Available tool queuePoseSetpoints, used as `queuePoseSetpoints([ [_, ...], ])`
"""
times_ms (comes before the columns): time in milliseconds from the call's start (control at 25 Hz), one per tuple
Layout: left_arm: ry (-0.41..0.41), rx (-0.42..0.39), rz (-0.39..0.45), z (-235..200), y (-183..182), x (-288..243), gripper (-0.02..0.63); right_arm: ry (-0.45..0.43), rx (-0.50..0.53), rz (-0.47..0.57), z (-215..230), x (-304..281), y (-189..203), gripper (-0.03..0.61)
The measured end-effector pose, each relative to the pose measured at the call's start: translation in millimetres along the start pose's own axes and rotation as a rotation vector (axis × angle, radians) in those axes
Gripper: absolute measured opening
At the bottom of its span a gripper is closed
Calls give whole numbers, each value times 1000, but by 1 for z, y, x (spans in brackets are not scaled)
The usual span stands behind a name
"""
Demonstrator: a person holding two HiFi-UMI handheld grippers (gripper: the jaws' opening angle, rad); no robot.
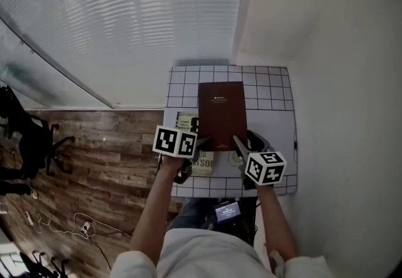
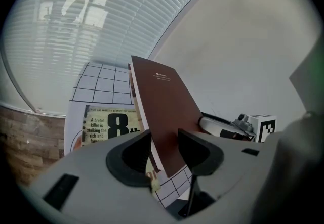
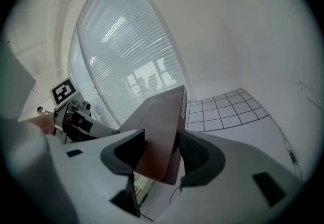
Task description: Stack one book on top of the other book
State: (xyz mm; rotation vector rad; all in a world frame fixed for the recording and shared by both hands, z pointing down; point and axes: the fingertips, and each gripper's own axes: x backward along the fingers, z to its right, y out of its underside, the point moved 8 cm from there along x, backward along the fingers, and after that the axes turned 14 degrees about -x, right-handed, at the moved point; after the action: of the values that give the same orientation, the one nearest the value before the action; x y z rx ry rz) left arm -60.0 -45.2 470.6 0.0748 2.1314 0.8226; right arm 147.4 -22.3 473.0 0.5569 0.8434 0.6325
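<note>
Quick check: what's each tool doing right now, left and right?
Left tool: closed on the maroon book, at its left edge.
Right tool: closed on the same book, at its right edge.

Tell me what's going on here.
A person holds tongs in each hand. The left tongs and right tongs each clamp a near corner of the brown book, holding it tilted above the gridded mat. The yellow book lies flat on the mat, partly beneath it. The stack is not yet made.
</note>
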Motion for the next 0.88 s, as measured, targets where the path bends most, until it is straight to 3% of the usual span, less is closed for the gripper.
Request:
queuePoseSetpoints([
  [880, 80, -11, -31, -33, 50, 39, 173, 80, -33, -4, -56, 3, 60, 222],
])
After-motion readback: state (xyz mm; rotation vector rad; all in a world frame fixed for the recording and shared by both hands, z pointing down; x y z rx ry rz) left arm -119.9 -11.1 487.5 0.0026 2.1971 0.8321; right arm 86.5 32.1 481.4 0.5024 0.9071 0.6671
